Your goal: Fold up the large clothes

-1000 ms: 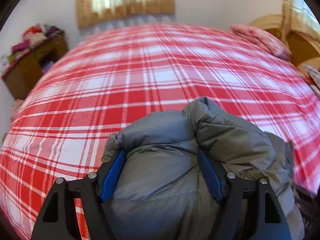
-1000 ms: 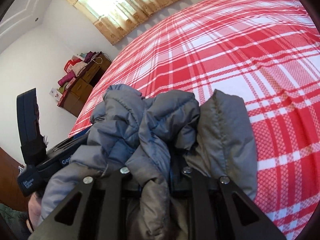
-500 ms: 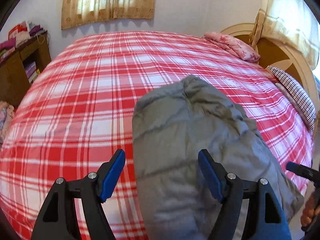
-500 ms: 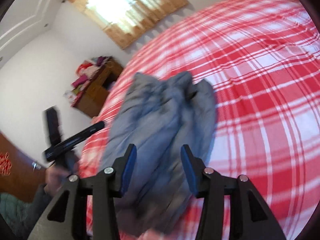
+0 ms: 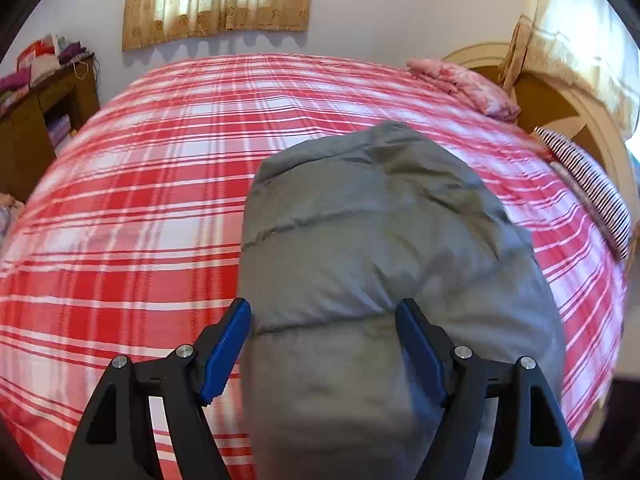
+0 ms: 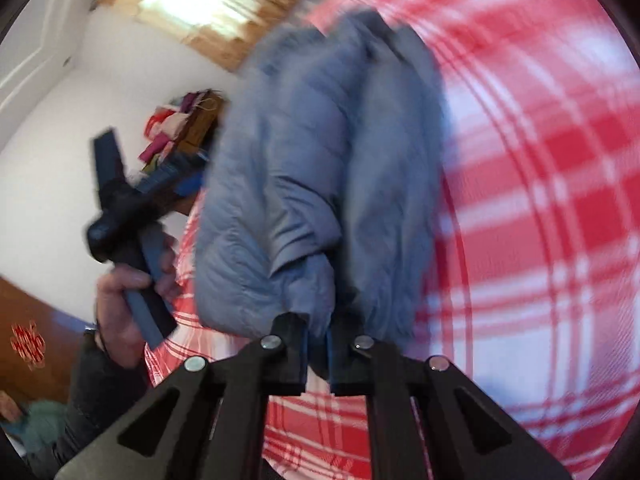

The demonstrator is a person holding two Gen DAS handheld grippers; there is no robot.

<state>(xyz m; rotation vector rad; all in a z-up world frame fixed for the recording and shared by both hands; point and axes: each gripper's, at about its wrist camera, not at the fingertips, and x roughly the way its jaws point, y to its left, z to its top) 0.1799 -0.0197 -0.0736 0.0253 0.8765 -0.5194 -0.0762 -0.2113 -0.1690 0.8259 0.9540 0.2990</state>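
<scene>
**Status: gray puffer jacket on the bed, right gripper clamped on its edge**

Left wrist view, from the left edge: a wooden shelf unit (image 5: 38,120) stacked with folded clothes stands against the wall beside the bed. The bed's red plaid bedspread (image 5: 132,208) fills most of the frame, with a curtained window (image 5: 218,0) on the wall behind it.

My left gripper (image 5: 324,350) has its jaws spread wide. The blue pads (image 5: 226,346) stand on either side of the gray puffer jacket (image 5: 360,232), which lies bunched on the bedspread in front of me and extends between the jaws. Whether the pads touch the fabric cannot be determined.

Further right, a pink folded blanket (image 5: 464,84) and a striped pillow (image 5: 588,184) lie near the headboard (image 5: 560,104).

Right wrist view, heavily blurred: my left hand (image 6: 124,292) grips the handle of the left gripper (image 6: 188,178) at the left side of the frame. The puffer jacket (image 6: 304,168) occupies the centre. My right gripper (image 6: 318,344) has its jaws drawn nearly together, pinching the near edge of the jacket. The plaid bedspread (image 6: 540,200) fills the right side.
</scene>
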